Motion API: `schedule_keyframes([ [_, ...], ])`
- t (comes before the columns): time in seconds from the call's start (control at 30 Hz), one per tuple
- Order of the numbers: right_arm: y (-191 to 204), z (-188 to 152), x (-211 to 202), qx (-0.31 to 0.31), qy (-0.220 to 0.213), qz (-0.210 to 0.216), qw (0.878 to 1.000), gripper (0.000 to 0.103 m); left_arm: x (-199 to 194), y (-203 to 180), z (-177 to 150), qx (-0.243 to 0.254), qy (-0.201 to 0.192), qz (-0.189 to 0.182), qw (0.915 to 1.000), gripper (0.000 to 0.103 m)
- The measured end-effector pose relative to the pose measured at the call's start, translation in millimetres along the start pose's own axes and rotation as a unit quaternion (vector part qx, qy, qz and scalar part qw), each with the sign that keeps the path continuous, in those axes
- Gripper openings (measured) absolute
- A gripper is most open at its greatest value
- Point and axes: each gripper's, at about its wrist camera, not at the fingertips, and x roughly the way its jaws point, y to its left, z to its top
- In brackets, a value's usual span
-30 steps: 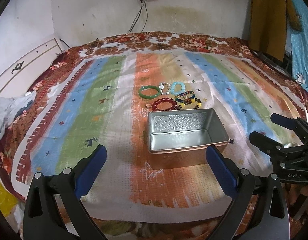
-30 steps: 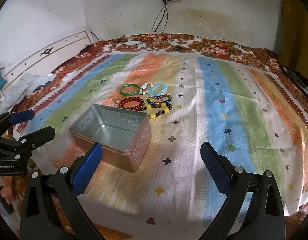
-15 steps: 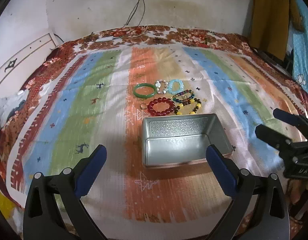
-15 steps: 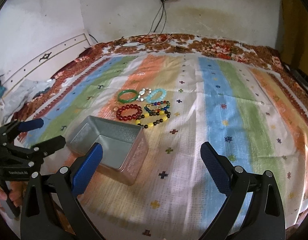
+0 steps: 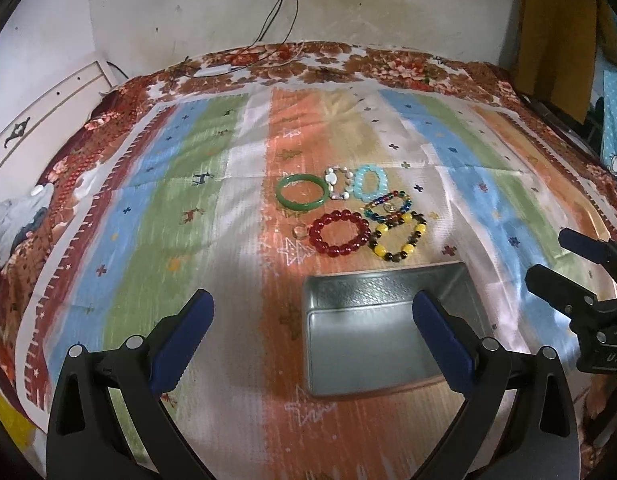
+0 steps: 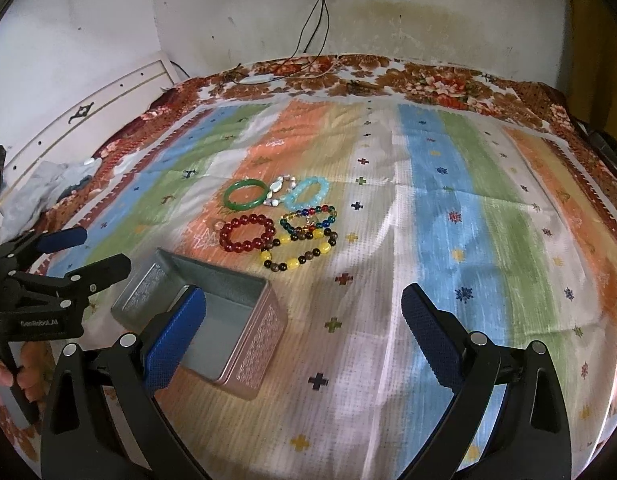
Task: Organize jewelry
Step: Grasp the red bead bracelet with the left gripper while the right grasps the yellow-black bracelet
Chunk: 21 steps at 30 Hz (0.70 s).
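The left hand-held gripper [image 5: 312, 336] hangs above the bed with its jaws spread wide and nothing between them; the right hand-held gripper [image 6: 304, 328] is likewise wide open and empty. The task looks barely begun: the metal tin [image 5: 372, 344] sits on the striped bedspread [image 5: 168, 184] with nothing inside, and every piece lies in a cluster just beyond it.

I count six bracelets:
- one green bangle [image 5: 303, 192]
- one white stone bracelet [image 5: 340, 183]
- one pale blue beaded bracelet [image 5: 371, 183]
- one red beaded bracelet [image 5: 340, 233]
- one multicoloured glass-bead bracelet [image 5: 388, 205]
- one yellow-and-brown beaded bracelet [image 5: 397, 236]

A small clear ring-like piece [image 5: 299, 232] lies beside the red one; what it is I cannot tell. All remain to be placed, presumably into the tin.
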Motion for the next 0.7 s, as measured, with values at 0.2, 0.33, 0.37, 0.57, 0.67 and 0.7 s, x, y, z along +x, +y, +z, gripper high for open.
schedule_keyframes([
  [0.2, -1, 9, 10, -0.008, 0.007, -0.003, 1.0, 0.099, 12, 3, 11, 0.002, 0.007, 0.006, 1.0, 0.097],
  [0.33, -2, 15, 18, -0.011, 0.01, -0.01, 1.0, 0.099, 18, 1, 18, 0.013, 0.007, 0.013, 0.9998, 0.097],
  [0.37, -2, 17, 21, -0.011, 0.012, -0.012, 1.0, 0.099, 21, 1, 19, 0.014, 0.008, 0.013, 0.9998, 0.097],
  [0.57, -5, 26, 33, -0.01, 0.018, -0.015, 1.0, 0.099, 34, 3, 31, 0.017, 0.017, 0.014, 0.9996, 0.097],
  [0.67, -7, 32, 41, -0.009, 0.025, -0.012, 1.0, 0.099, 41, 3, 36, 0.019, 0.022, 0.015, 0.9995, 0.097],
  [0.7, -8, 34, 44, -0.008, 0.028, -0.011, 1.0, 0.099, 44, 4, 39, 0.021, 0.024, 0.015, 0.9994, 0.097],
])
